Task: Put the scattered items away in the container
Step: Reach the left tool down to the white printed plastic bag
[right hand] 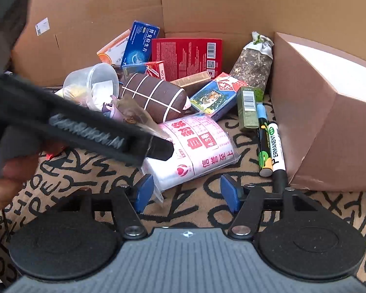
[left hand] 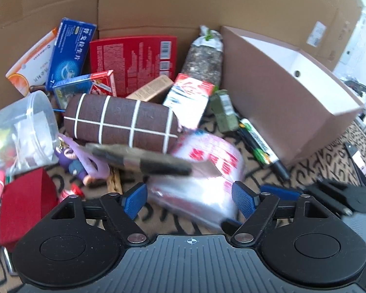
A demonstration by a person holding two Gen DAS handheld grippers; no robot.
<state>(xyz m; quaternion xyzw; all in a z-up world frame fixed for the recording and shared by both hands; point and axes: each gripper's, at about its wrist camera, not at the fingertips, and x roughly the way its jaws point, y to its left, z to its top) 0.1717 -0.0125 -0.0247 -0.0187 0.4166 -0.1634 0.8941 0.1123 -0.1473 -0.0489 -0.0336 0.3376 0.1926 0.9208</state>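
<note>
The pack of plastic bags (right hand: 195,151) lies flat on the lettered mat (right hand: 183,210), just in front of the brown cushion (right hand: 153,95) and left of the pink box (right hand: 329,112). It looks light, soft and slippery, so prob. best taken at the thick middle, not the loose edge. Left gripper (left hand: 190,199) is released, w/ the pack between its jaws but not pressed. Right gripper (right hand: 186,193) is also released and holds nothing.
</note>
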